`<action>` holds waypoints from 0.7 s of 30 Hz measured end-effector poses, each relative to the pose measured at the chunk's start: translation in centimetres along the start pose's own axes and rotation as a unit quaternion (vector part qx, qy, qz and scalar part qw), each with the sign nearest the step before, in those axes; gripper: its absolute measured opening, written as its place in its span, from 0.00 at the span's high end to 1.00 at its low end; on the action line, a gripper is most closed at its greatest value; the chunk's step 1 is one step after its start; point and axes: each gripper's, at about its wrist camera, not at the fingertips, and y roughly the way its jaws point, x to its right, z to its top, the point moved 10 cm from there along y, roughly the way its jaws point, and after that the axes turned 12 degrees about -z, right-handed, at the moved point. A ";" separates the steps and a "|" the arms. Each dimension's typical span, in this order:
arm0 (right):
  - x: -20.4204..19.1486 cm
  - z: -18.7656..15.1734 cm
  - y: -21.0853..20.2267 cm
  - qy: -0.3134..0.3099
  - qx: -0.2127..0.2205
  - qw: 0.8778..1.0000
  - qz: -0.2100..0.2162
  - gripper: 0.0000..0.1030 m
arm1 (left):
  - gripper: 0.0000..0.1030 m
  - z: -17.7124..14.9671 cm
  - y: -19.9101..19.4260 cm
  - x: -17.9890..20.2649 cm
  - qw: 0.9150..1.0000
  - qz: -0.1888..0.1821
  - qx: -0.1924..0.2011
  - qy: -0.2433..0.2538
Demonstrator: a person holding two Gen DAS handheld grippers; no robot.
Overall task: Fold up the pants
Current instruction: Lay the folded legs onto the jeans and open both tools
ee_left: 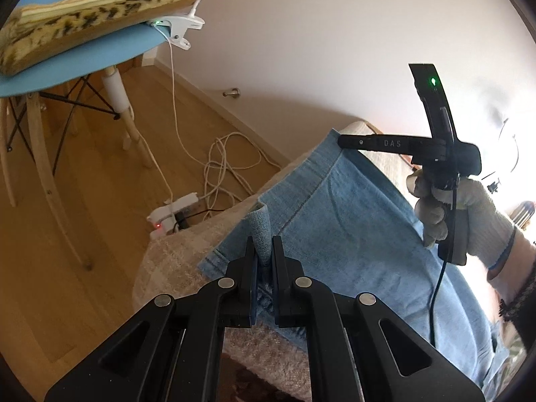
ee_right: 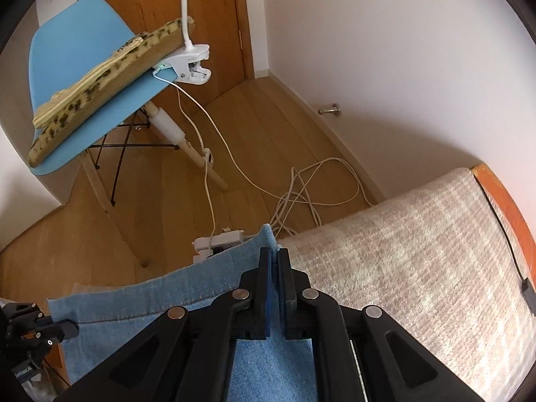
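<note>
Light blue denim pants (ee_left: 351, 221) spread over beige knit-covered bed surface (ee_right: 418, 251), near its edge by the wooden floor (ee_left: 110, 174). Left gripper (ee_left: 263, 251) pinched shut on a raised fold of the pants hem, denim sticking up between the two black fingers (ee_left: 249, 258). Right gripper (ee_right: 275, 261) also pressed together on a pants edge, a pointed denim corner poking up past the fingertips, fabric running back under the linkage. In left wrist view, right gripper seen from the side at the far pants corner, held by a hand in a light knit glove (ee_left: 465, 221), thin black cable hanging from the handle, green light on the tall black part above. In right wrist view, left gripper only partly visible at lower left, touching the denim edge. Hem stretched between the two pinch points, slightly lifted off the cover. Blue chair (ee_right: 110, 100) with wooden legs beyond the bed, leopard-print cushion (ee_left: 77, 23) lying on its seat, striped folded cloth on top of that. White clip lamp (ee_right: 191, 63) clamped to the seat edge, tiny green light at the clip. White cables (ee_right: 301, 194) tangled on floor, leading to white power strip (ee_left: 171, 214) with red light just beside the bed. Wooden door (ee_right: 201, 16) behind chair, metal door stop (ee_right: 330, 110) at the base of the white wall. Orange-brown bed frame edge at far right of right wrist view.
</note>
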 end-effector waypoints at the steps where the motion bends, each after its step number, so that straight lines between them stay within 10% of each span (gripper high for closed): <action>1: 0.1 -0.1 0.1 0.001 -0.002 1.000 0.001 1.00 | 0.95 -0.1 0.0 0.0 1.000 0.002 -0.002 0.003; 5: 0.3 -0.2 0.5 0.009 -0.009 1.000 -0.003 0.95 | 0.90 -0.1 0.0 -0.1 1.000 0.012 -0.012 0.009; 9: 1.3 0.1 -0.6 0.036 0.002 0.999 -0.010 0.63 | 0.88 0.1 -0.3 -0.3 1.000 0.014 -0.016 0.001; 16: 3.6 -0.1 -5.2 0.077 0.032 0.996 -0.007 0.38 | 0.74 1.3 -1.8 -0.5 0.999 0.041 -0.011 0.002; 21: 5.2 -1.7 -10.1 0.114 0.053 0.992 -0.006 0.35 | 0.74 2.5 -3.3 1.3 0.999 0.028 -0.004 0.019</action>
